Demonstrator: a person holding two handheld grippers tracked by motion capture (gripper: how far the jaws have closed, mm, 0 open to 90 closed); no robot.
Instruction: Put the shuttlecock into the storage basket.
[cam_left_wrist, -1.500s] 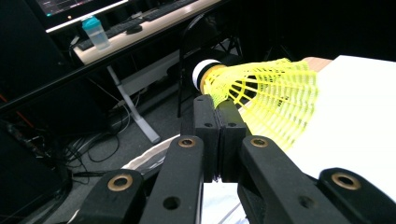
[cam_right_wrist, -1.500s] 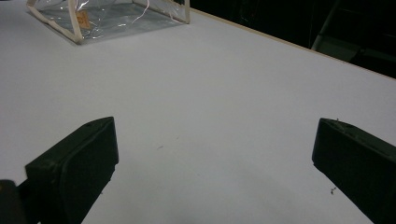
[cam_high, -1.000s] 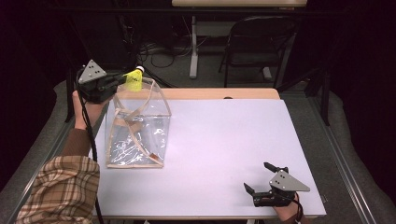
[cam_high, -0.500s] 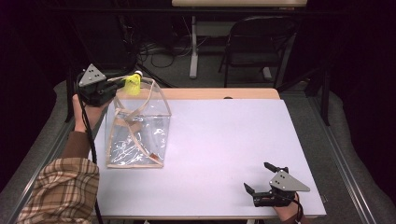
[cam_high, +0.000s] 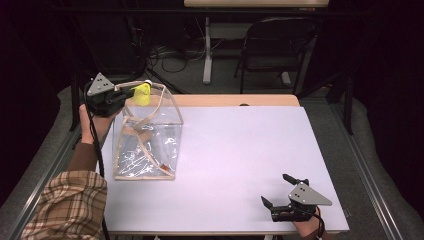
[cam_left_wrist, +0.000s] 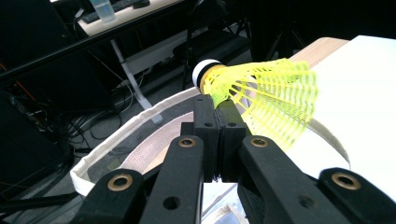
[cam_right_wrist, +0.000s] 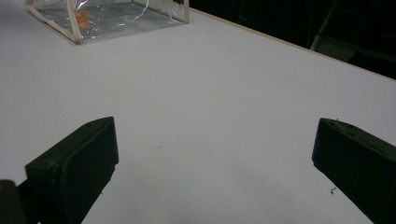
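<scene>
White tabletop (cam_high: 240, 150) carries a clear plastic bag with beige trim (cam_high: 147, 145) at left. Just above its open mouth, the left gripper (cam_left_wrist: 218, 109) pinches a yellow mesh shuttlecock (cam_left_wrist: 266, 100), cork seemingly pointing away. Lower right, the right gripper (cam_high: 278, 192) rests spread, empty.

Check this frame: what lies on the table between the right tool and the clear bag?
Nothing: in the high view, bare white table separates the right tool from the clear bag.

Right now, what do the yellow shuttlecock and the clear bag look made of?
Yellow mesh-skirted shuttlecock: looks like moulded plastic or nylon, going by the open lattice of ribs; the white-banded cap at its nose could be foam or cork, hard to tell. Clear boxy bag with cream trim: probably soft vinyl film, glossy and creased with bright reflections; its edging looks like woven fabric tape. The left tongs pinch the skirt.
</scene>
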